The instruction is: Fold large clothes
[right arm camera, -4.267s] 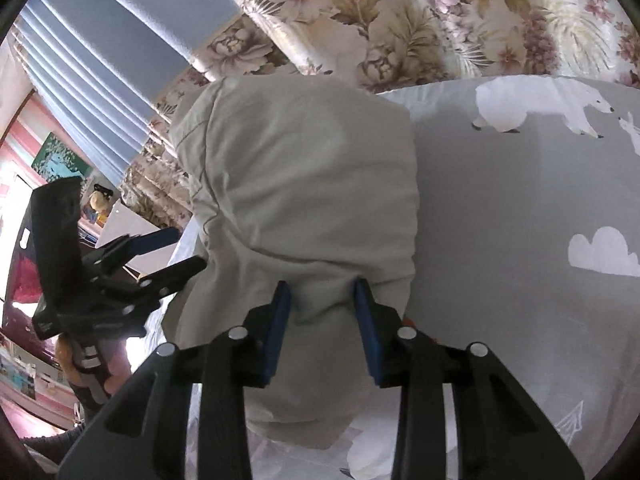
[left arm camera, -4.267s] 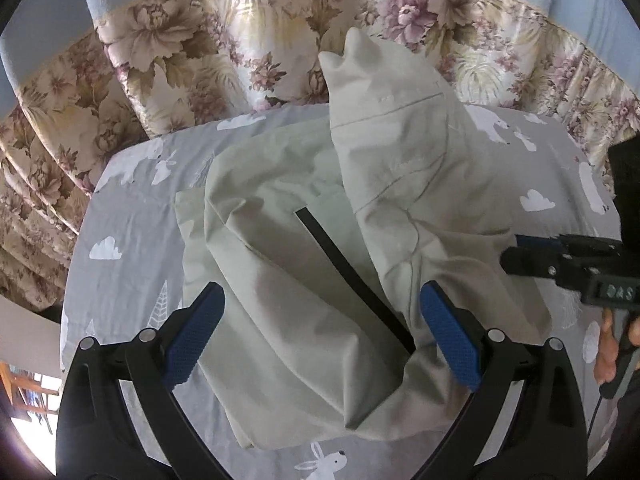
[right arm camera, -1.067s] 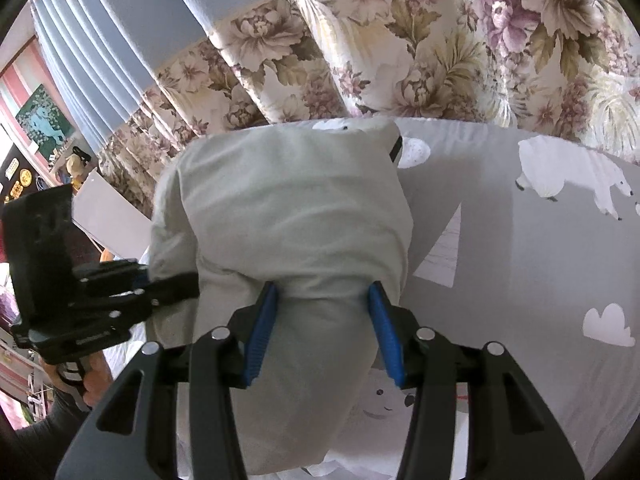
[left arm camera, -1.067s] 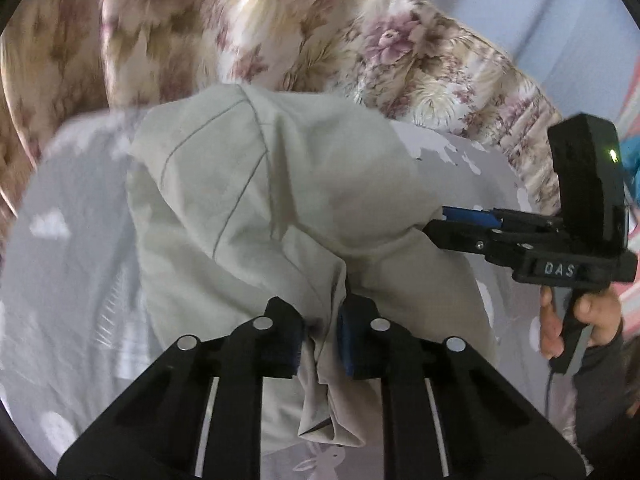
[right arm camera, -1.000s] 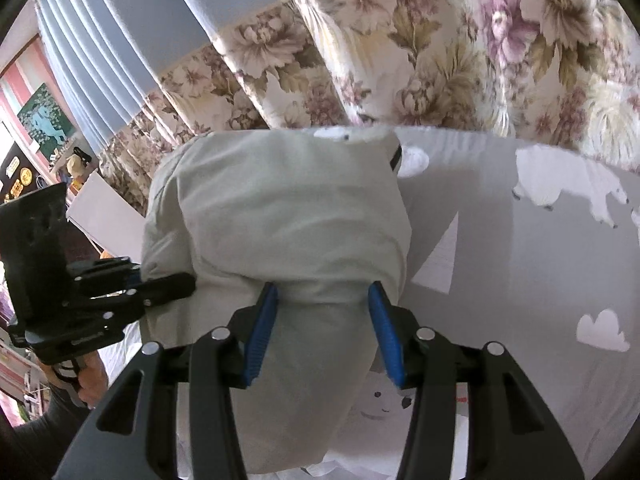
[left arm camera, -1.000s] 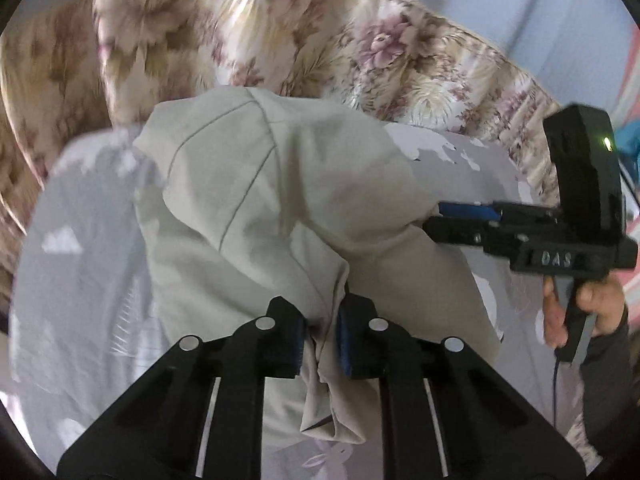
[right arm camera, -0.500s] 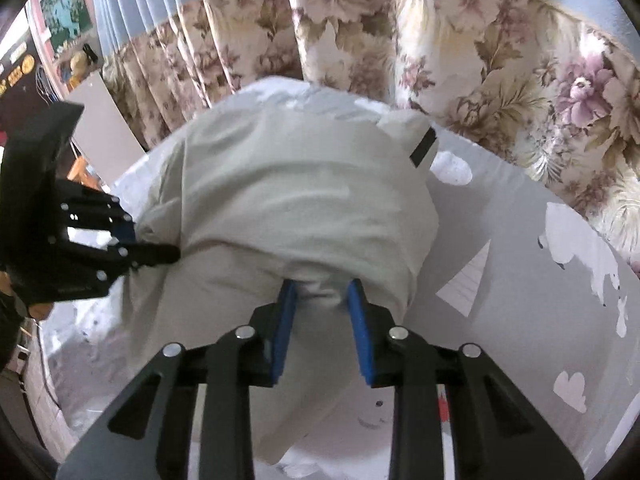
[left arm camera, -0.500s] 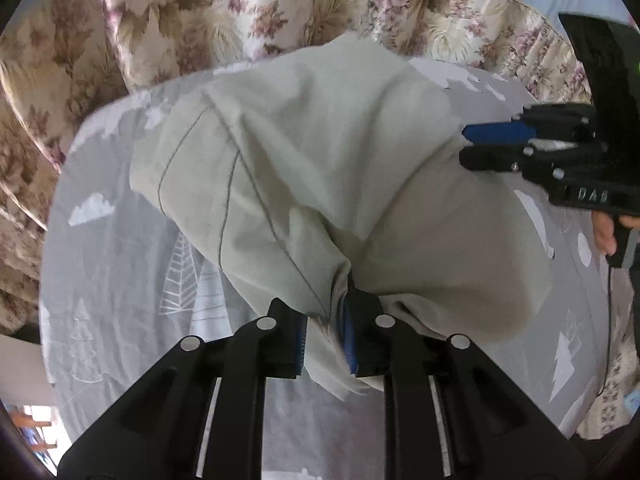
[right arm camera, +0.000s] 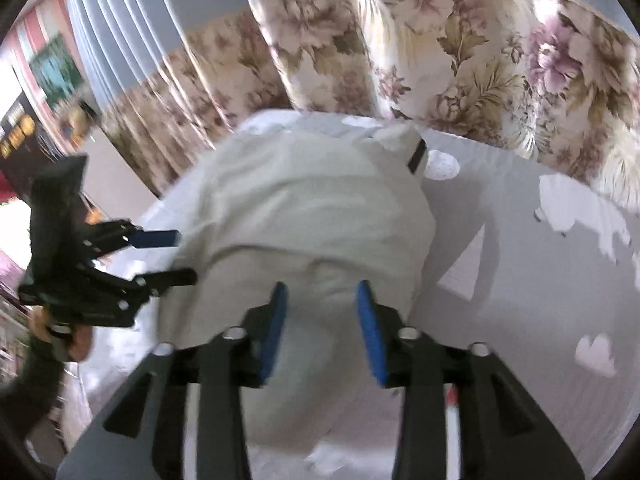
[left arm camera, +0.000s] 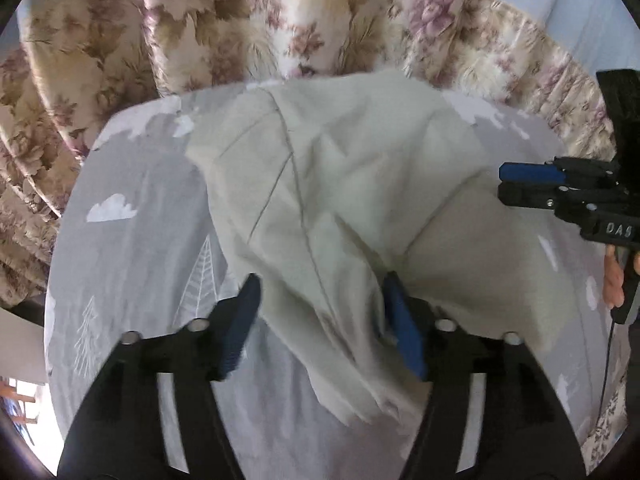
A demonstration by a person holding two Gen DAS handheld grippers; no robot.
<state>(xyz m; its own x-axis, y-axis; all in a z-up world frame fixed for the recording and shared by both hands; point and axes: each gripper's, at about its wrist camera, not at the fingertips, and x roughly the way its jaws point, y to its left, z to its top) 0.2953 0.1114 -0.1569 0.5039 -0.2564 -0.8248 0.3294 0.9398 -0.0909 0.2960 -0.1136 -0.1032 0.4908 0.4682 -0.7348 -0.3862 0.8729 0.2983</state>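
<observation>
We are in a home, most likely a bedroom or living room. The work surface is covered by a grey cotton sheet printed with white clouds, polar bears and trees, the sort of children's bedding found in a household. Behind it hang long pleated curtains with pale blue tops and beige floral lower panels in pink and brown, reaching down past the edge of the sheet. At the far left of the right wrist view we see a pink-red wall with a framed green picture, though blur hides its details. A pale beige-green cloth garment lies on the sheet.
</observation>
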